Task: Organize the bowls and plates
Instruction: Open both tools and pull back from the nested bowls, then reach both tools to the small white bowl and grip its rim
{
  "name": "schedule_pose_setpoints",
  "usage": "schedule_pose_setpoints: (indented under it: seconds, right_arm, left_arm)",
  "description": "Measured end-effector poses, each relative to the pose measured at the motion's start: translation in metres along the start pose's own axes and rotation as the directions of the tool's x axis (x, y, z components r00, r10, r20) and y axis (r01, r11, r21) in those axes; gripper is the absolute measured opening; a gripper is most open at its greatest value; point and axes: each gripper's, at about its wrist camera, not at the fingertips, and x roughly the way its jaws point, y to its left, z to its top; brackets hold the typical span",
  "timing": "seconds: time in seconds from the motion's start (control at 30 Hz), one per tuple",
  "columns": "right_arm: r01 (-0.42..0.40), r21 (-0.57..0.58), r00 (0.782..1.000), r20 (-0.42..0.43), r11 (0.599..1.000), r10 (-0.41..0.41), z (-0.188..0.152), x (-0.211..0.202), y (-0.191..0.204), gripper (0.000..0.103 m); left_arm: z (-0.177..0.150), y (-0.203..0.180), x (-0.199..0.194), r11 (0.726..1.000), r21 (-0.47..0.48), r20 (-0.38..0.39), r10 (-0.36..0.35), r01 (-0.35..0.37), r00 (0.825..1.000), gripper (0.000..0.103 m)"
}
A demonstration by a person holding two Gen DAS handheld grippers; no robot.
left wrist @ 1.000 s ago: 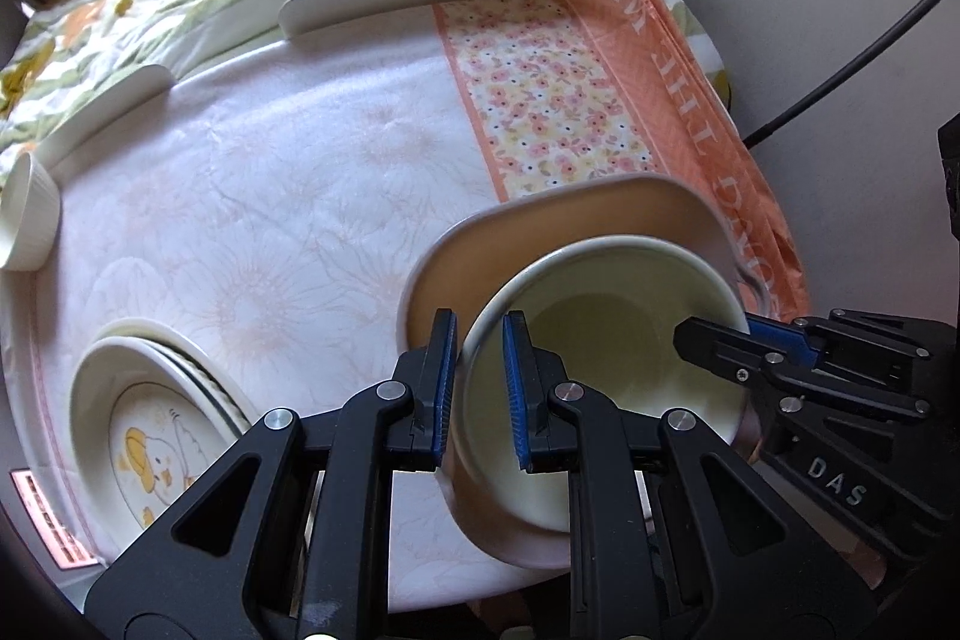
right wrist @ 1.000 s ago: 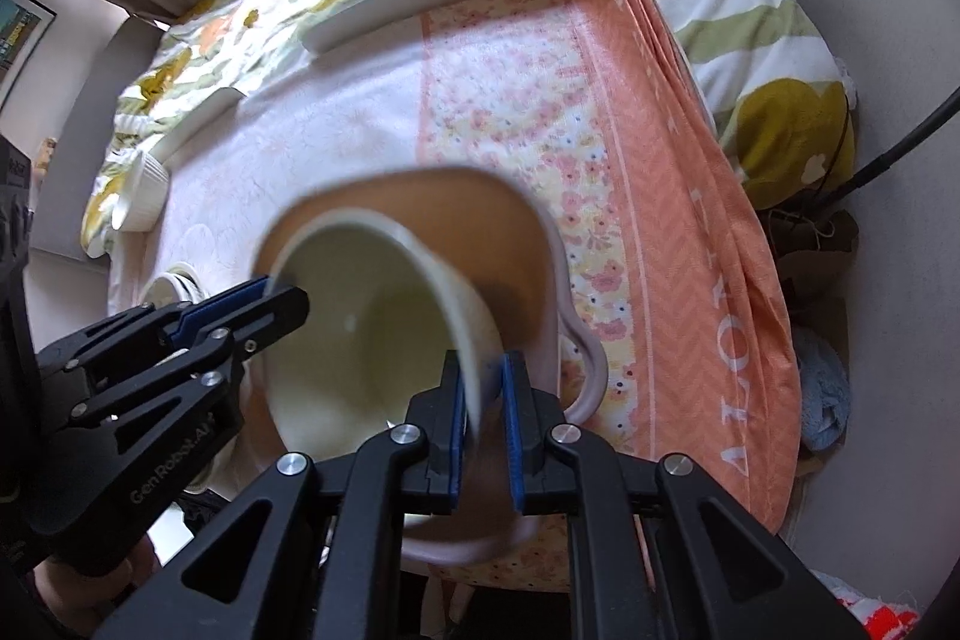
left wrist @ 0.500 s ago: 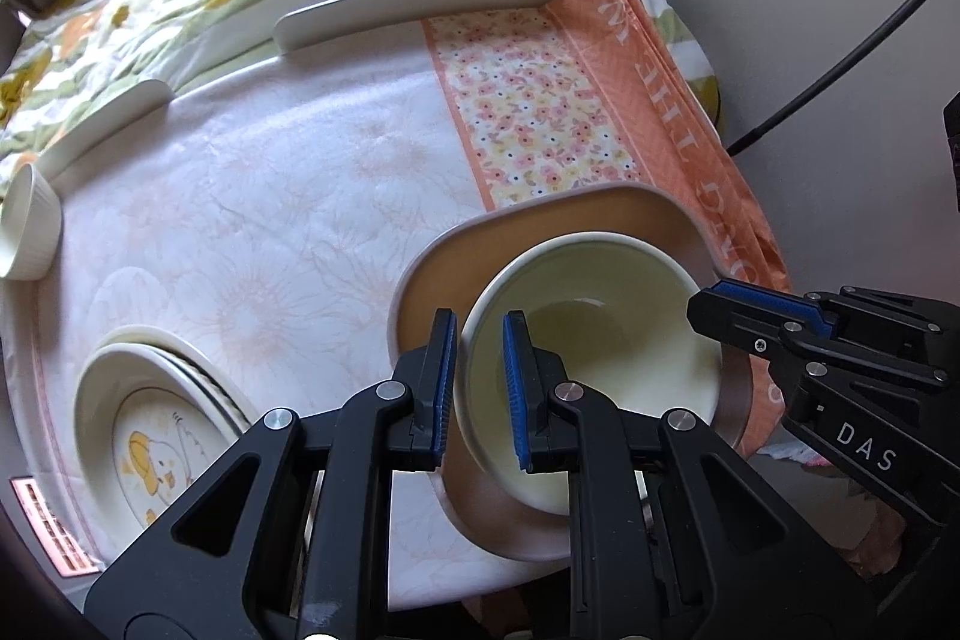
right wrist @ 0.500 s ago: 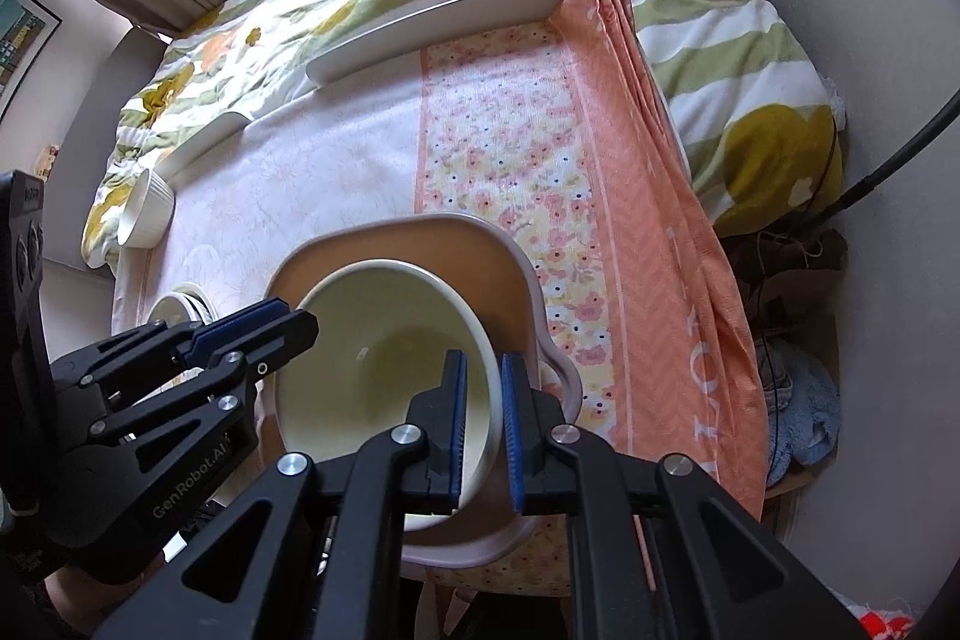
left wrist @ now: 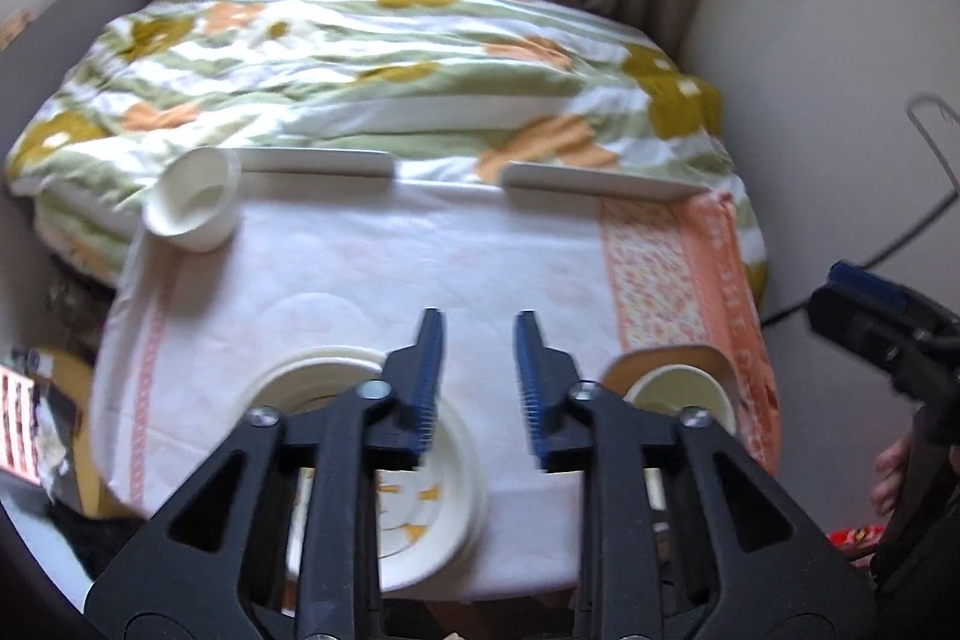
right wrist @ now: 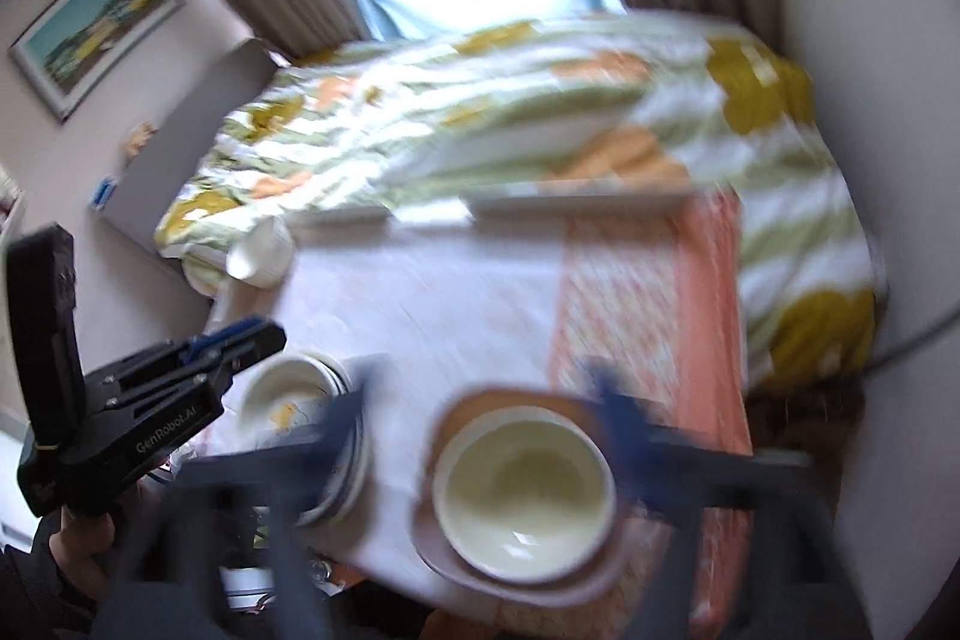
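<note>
A cream bowl [right wrist: 523, 484] sits in a tan handled dish [right wrist: 474, 400] at the table's near right; it also shows in the left wrist view [left wrist: 684, 391]. A stack of white plates [left wrist: 444, 490] with a yellow picture lies at the near left, also in the right wrist view [right wrist: 288, 394]. A small white cup [left wrist: 192, 199] stands at the far left. My left gripper [left wrist: 477, 382] is open and empty above the near edge. My right gripper [right wrist: 486, 400] is open, blurred, wide above the bowl.
Two long white plates [left wrist: 318, 161] [left wrist: 600, 184] lie along the table's far edge. A bed with a flowered quilt [left wrist: 384, 70] is behind. A wall and black cable [left wrist: 900, 232] are on the right.
Both grippers have let go of the cream bowl, opened, and pulled up and back. The bowl now rests in the tan dish. Both views tilted up toward the window.
</note>
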Motion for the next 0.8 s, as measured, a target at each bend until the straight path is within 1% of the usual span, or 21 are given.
schedule_pose_setpoints:
  seconds: [0.03, 0.07, 0.13, 0.23, 0.37, 0.47, 0.53, 0.57, 0.63, 0.73, 0.77, 0.8]
  right_arm:
    - [-0.018, -0.031, 0.999, 0.026, 0.999, 0.019, 0.008, 0.002, 0.012, 0.103]
    - [-0.031, -0.053, 0.999, 0.039, 0.998, 0.033, 0.013, 0.004, 0.021, 0.103]
    - [-0.062, -0.097, 0.997, 0.050, 0.993, 0.067, 0.023, 0.013, 0.040, 0.103]
    - [-0.102, -0.163, 0.994, 0.032, 0.981, 0.108, 0.033, 0.033, 0.073, 0.103]
    - [-0.133, -0.256, 0.989, 0.025, 0.958, 0.144, 0.046, 0.067, 0.126, 0.103]
    - [-0.149, -0.286, 0.989, -0.032, 0.947, 0.146, 0.058, 0.096, 0.161, 0.103]
    - [-0.163, -0.279, 0.986, -0.084, 0.946, 0.145, 0.066, 0.116, 0.181, 0.103]
    - [-0.179, -0.264, 0.982, -0.108, 0.948, 0.156, 0.071, 0.128, 0.189, 0.103]
    - [-0.190, -0.242, 0.979, -0.120, 0.951, 0.165, 0.080, 0.146, 0.203, 0.103]
    - [-0.154, -0.264, 0.980, -0.161, 0.952, 0.114, 0.094, 0.183, 0.226, 0.103]
    - [-0.153, -0.265, 0.977, -0.185, 0.952, 0.105, 0.099, 0.202, 0.233, 0.103]
    - [-0.153, -0.261, 0.973, -0.210, 0.953, 0.098, 0.102, 0.217, 0.235, 0.103]
  left_arm:
    - [0.000, 0.017, -0.007, 0.999, -0.039, 0.019, 0.007, -0.007, 1.000, 0.072]
    - [0.000, 0.032, -0.013, 0.997, -0.075, 0.034, 0.001, 0.002, 0.999, 0.103]
    - [-0.002, 0.060, -0.023, 0.990, -0.141, 0.068, 0.008, 0.002, 0.998, 0.103]
    - [-0.001, 0.097, -0.027, 0.980, -0.195, 0.060, 0.043, -0.031, 0.997, 0.103]
    - [-0.001, 0.145, -0.027, 0.965, -0.260, 0.066, 0.051, -0.033, 0.997, 0.103]
    - [0.002, 0.182, -0.029, 0.955, -0.295, 0.075, 0.057, -0.032, 0.996, 0.103]
    - [0.008, 0.205, -0.027, 0.948, -0.317, 0.080, 0.052, -0.024, 0.995, 0.103]
    - [0.012, 0.219, -0.025, 0.942, -0.336, 0.081, 0.046, -0.016, 0.996, 0.103]
    - [0.017, 0.243, -0.019, 0.925, -0.379, 0.085, 0.018, 0.015, 0.996, 0.102]
    - [0.025, 0.280, 0.000, 0.891, -0.453, 0.076, -0.009, 0.043, 0.997, 0.102]
    - [0.028, 0.292, 0.011, 0.878, -0.476, 0.066, -0.027, 0.055, 0.997, 0.100]
    - [0.032, 0.302, 0.023, 0.868, -0.492, 0.057, -0.048, 0.070, 0.997, 0.096]
